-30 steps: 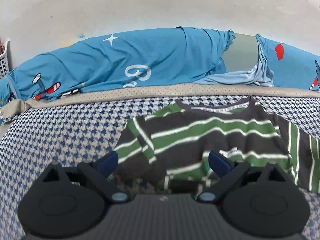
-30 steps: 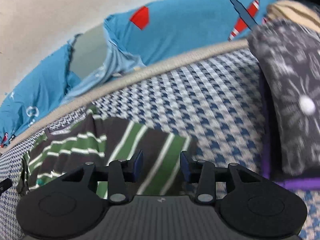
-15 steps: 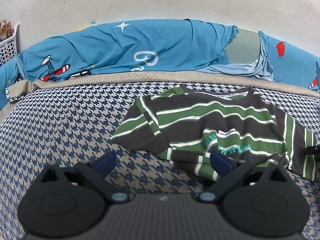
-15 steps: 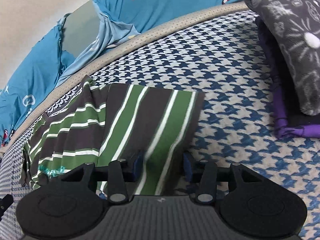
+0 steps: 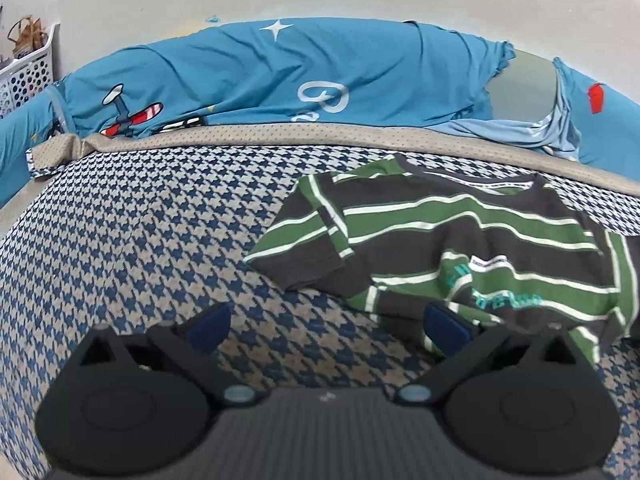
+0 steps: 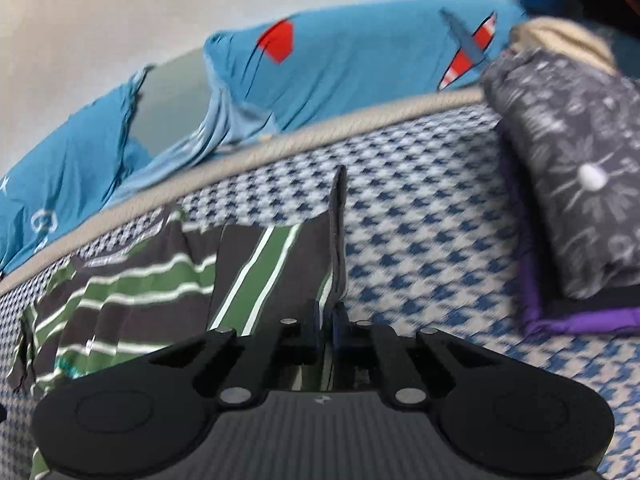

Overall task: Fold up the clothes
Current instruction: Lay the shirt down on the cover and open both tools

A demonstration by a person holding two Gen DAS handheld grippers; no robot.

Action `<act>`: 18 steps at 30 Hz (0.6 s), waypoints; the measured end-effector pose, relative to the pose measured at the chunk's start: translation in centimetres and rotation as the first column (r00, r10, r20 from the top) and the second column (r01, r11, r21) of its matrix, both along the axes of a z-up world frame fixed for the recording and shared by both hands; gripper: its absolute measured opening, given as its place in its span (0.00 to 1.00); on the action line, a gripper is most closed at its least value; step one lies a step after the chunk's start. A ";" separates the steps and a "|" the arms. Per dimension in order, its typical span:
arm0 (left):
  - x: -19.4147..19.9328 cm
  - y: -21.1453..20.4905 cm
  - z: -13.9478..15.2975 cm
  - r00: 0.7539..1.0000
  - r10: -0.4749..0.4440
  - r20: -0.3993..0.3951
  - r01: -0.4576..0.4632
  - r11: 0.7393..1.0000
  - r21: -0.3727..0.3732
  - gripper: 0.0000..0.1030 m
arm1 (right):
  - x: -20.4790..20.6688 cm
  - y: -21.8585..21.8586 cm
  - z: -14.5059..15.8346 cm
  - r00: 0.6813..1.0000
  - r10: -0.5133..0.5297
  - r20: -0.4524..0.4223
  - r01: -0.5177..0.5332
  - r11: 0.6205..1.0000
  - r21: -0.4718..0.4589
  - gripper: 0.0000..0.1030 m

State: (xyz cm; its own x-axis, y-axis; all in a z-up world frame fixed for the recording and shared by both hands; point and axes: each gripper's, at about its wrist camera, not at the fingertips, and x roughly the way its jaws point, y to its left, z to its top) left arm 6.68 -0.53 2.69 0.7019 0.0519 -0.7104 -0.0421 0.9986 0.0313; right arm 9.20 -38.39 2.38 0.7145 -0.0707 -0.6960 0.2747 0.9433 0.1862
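Shirt: green and dark grey striped t-shirt (image 5: 460,248) lying on the bed's houndstooth cover (image 5: 140,240), collar end toward the blue bedding, a bit rumpled near the hem. There's teal lettering on the front, too blurry to read.

Left gripper: the left gripper (image 5: 326,326) is spread about as wide as it goes, nothing between the pads. One blue pad (image 5: 444,328) sits right at the shirt's lower edge, the other over bare cover beside the shirt.

Right gripper: the right gripper (image 6: 328,320) is pinched tight on the edge of the shirt's sleeve (image 6: 338,232), and that strip of fabric stands up on edge from the pads. Rest of the shirt (image 6: 132,292) lies flat next to it.

Blue bedding: cartoon-print blue sheet (image 5: 280,76) bunched up just past the shirt's collar, along the wall.

Folded pile: dark patterned blanket (image 6: 572,176) on top of something purple (image 6: 580,316), well away from the shirt on the sleeve side.

Basket: white perforated basket (image 5: 28,76) far off from the shirt, at the bed's corner.
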 end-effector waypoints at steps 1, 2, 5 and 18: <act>0.1 0.1 -0.1 1.000 0.003 -0.005 -0.003 1.000 -0.001 1.00 | 0.1 -0.2 -0.1 1.000 -0.013 -0.010 0.013 1.000 -0.010 0.02; 0.1 0.1 -0.1 1.000 0.006 -0.010 -0.006 1.000 -0.002 1.00 | 0.4 -0.3 -0.4 0.999 -0.028 -0.027 0.027 0.999 -0.031 0.03; 0.2 0.4 -0.4 1.000 0.011 -0.022 -0.012 1.000 -0.008 1.00 | 0.9 -0.7 -1.1 0.995 -0.060 -0.076 0.057 0.997 -0.048 0.03; -2.5 0.5 0.5 0.999 -0.034 0.020 0.034 0.999 0.032 1.00 | -2.4 1.5 0.2 0.992 0.125 -0.004 -0.125 0.988 0.091 0.11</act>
State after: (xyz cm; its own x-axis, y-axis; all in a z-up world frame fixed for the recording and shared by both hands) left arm 4.21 -0.03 3.21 0.7181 0.0500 -0.6942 -0.0092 0.9980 0.0624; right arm 6.81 -36.91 2.57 0.7072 0.0823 -0.7023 0.1578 0.9498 0.2701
